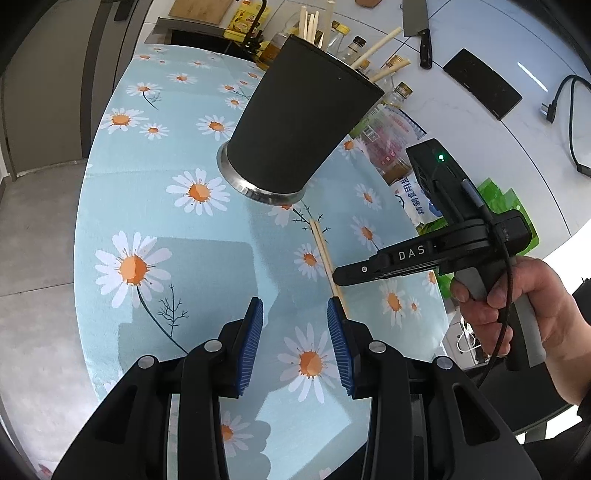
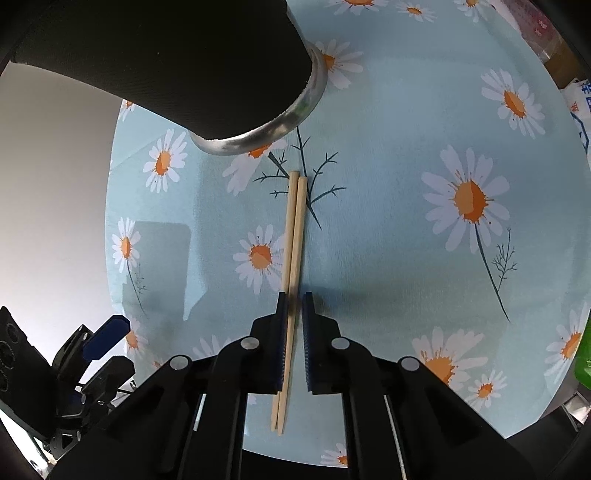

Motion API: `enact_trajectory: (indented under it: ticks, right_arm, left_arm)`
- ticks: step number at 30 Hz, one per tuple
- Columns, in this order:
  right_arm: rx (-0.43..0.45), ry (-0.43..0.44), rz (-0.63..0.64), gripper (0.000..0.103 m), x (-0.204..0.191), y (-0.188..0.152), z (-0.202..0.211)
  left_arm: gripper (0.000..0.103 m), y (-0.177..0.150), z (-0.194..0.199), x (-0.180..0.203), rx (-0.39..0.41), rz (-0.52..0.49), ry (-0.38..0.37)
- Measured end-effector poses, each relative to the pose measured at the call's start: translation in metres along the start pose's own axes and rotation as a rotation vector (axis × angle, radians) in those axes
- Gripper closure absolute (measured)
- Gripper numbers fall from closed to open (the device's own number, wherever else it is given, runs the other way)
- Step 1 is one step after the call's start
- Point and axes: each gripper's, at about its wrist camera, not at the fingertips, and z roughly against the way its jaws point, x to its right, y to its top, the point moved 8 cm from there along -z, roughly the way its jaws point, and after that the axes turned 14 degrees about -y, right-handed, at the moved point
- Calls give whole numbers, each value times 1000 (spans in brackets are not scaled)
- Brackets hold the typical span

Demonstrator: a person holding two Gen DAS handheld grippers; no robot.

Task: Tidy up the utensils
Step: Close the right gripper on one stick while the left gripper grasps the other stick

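Observation:
A pair of wooden chopsticks (image 2: 293,251) lies side by side on the daisy tablecloth (image 2: 388,229), pointing toward the black utensil holder (image 2: 177,62) with a steel base. My right gripper (image 2: 293,299) is low over the cloth, its jaws on either side of the chopsticks with a narrow gap left. In the left wrist view the holder (image 1: 299,122) stands mid-table with several chopsticks in it, and the loose pair (image 1: 325,254) lies in front of it. My left gripper (image 1: 295,314) is open and empty above the cloth. The right gripper (image 1: 341,275) shows at its right.
Bottles and packets (image 1: 388,144) crowd the table's far right edge. A cleaver (image 1: 415,22) and a black slab (image 1: 482,83) lie on the white counter behind. The tablecloth's left edge (image 1: 83,221) drops to a grey floor.

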Motion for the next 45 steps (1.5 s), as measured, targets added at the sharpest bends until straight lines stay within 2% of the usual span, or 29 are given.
enact_trajectory:
  ticks: [5,9,16,22,30,40,45]
  right_arm:
    - [3,-72,24,94,-14,-1,-5]
    - [-23,-115,24,95,-18,-2,-9]
    - [-29,-175,16,96,-34,2,-16]
    - [13,-208,20,98,-42,-3,-16]
    - [52,-25,-8,98,-37,-7,-6]
    - [162,129,56,98,-14,-8,44]
    - [194,196,70,98,8,-10,62]
  left_arm:
    - [68,-2,-4,-1,-24,18,-44]
    - [68,-1,-6,0,-33,17,-49]
    - [68,-1,-11,-7,-44,32,-38]
    - [68,1,-13,-7,-28,41,-21]
    - [68,5,-28,-2,-56,36,38]
    - [68,12,-57,8,-106,57,169]
    - [68,13,-73,13,-144,75,199]
